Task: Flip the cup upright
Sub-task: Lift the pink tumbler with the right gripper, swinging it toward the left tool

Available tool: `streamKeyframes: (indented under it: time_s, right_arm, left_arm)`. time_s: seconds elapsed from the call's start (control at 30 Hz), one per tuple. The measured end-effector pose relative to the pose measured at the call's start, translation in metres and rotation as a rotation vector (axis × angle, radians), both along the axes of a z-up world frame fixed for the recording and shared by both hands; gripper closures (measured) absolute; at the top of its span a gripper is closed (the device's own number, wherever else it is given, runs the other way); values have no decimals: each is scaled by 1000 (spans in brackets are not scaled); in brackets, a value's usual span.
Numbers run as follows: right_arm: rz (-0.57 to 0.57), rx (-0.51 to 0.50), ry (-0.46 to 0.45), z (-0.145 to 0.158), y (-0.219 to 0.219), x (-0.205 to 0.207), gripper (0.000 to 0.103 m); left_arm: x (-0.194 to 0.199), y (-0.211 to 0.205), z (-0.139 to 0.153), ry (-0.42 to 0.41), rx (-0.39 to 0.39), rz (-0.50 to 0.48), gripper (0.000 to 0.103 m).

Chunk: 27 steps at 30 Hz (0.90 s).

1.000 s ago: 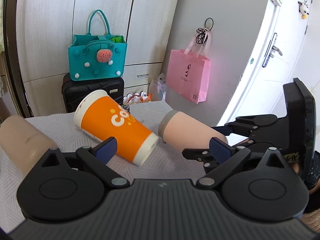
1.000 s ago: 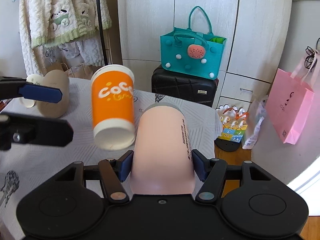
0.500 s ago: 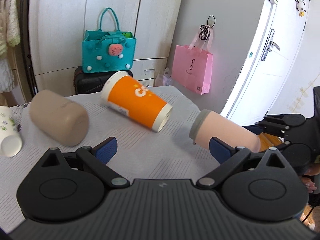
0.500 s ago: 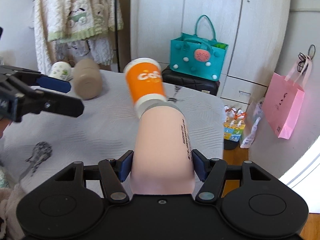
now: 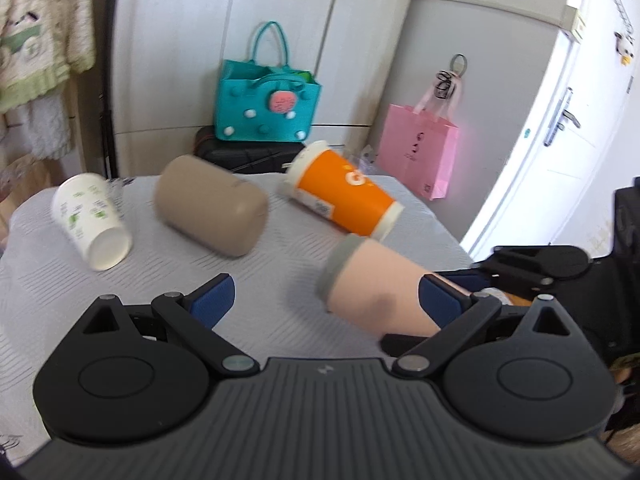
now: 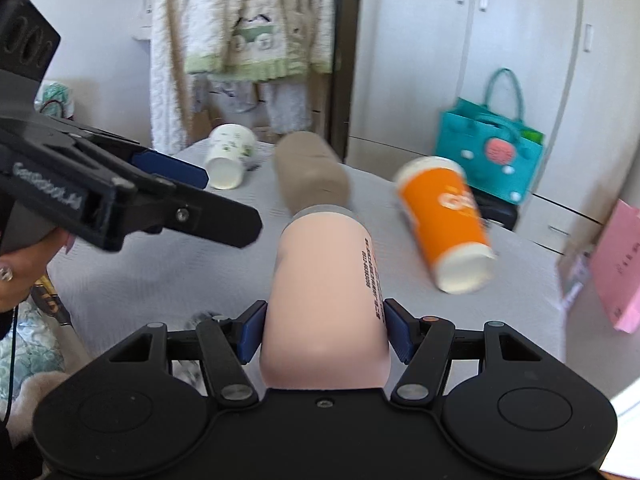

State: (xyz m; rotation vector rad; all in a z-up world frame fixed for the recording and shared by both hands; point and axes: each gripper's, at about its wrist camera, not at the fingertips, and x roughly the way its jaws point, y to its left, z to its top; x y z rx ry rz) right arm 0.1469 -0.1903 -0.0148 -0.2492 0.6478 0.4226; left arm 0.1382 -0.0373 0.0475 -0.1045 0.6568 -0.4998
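Sideways, pink tumbler clamped between right gripper pads, grey-rimmed end pointing forward above grey tablecloth. Left gripper fingers spread apart, holding nothing. On cloth behind: orange paper cup, tan tumbler, white paper cup, all lying down.

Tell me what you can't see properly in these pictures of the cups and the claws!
- Pink cup: its near end is hidden behind the right claw in the right wrist view, so I cannot tell whether it touches the table.
- Orange cup: its lettering is blurred and turned partly away in both views.
- White cup: its green print is too small to read.
- Left claw: its right finger overlaps the pink cup in the left wrist view.
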Motion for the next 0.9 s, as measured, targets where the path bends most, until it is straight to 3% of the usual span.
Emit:
streamKeyframes:
  time_s: [0.3,0.8,0.9]
  right_arm:
    - [31,27,37,-15,37,23,36]
    - [24,28,151,-27,32,40,35]
    - [66,40,173,-22,28,40,28]
  left_arm:
    - [6,39,-14,52,-46,33,3]
    - [34,31,-43,180,-115,-5,3]
    - [39,29,-51,245,-137,-9,5]
